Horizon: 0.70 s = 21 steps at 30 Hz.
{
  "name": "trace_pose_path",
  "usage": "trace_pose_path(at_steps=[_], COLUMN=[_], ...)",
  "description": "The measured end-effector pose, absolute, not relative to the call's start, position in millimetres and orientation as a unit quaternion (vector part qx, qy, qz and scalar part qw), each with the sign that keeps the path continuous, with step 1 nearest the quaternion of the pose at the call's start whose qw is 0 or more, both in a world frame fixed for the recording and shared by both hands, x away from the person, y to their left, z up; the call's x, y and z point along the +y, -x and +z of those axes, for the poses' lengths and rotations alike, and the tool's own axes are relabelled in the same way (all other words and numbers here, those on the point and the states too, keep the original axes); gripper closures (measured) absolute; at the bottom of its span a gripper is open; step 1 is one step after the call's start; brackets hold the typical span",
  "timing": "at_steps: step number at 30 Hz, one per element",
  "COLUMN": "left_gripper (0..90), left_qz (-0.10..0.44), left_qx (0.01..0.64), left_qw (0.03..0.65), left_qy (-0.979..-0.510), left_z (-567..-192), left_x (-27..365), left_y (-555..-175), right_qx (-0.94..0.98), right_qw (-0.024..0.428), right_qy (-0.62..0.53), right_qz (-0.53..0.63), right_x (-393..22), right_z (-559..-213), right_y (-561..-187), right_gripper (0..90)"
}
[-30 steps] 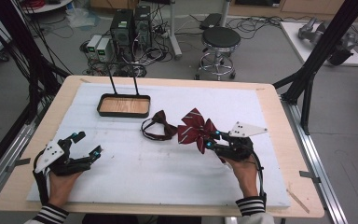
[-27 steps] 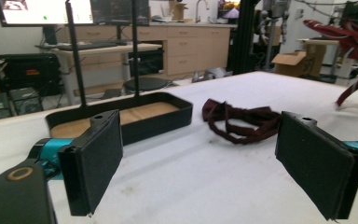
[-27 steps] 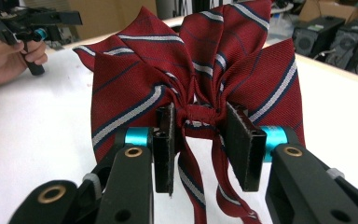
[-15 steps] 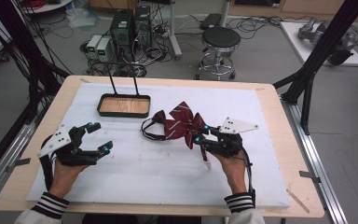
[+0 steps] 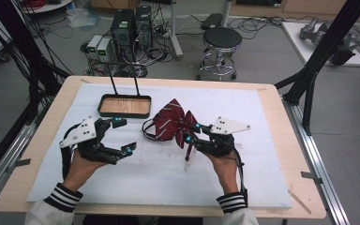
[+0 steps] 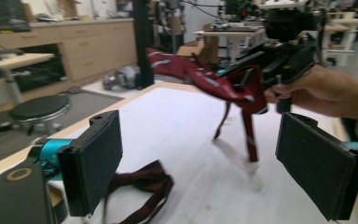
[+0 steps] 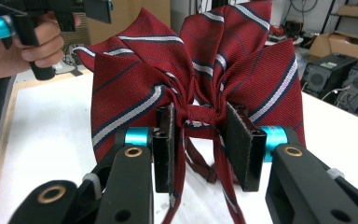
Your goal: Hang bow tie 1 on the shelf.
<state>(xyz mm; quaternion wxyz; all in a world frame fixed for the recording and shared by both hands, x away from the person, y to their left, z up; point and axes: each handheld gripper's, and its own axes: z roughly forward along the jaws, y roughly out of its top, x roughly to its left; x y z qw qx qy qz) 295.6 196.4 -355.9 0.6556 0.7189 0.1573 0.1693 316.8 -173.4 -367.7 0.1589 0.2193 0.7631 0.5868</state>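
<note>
Holding the red bow tie [image 7: 196, 70] by its knot, clenched in my right gripper [image 7: 204, 140], I am bringing the released left gripper [image 6: 209, 168] near, probably for taking its strap [image 6: 140, 179] next.

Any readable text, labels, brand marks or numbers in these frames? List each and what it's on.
None readable.
Dark red striped fabric bow tie: stripes only, no label visible.
Wooden-bottomed black-rimmed tray: no markings.
Grey three-cornered plate on the left claw: holes only, no print.
Black computer towers on the floor: any badges too small to read.
Brown cardboard boxes in the background: any print too blurred to read.
</note>
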Motion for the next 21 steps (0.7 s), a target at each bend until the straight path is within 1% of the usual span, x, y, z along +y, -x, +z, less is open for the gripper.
trace_pose_path(at_steps=[2, 3, 4, 11, 21], left_gripper=[15.2, 15.3, 15.5, 15.4, 15.0], left_qz=[0.162, 0.162, 0.155, 0.132, 0.102], left_qx=[0.151, 0.151, 0.159, 0.169, 0.180], left_qw=[0.647, 0.647, 0.643, 0.648, 0.636], left_qy=[-0.730, -0.730, -0.733, -0.731, -0.744], left_z=[-354, -354, -355, -358, -357], left_x=[184, 184, 177, 160, 142], left_y=[-297, -297, -299, -303, -310], right_qx=[0.761, 0.761, 0.762, 0.756, 0.753], right_qw=[0.160, 0.161, 0.164, 0.166, 0.177], right_qy=[-0.215, -0.215, -0.214, -0.216, -0.208], right_qz=[0.591, 0.590, 0.589, 0.595, 0.599], right_x=[-167, -165, -163, -155, -148], right_z=[-367, -367, -367, -366, -365], right_y=[-317, -317, -318, -317, -317], right_gripper=[65.6, 65.6, 65.6, 65.5, 65.5])
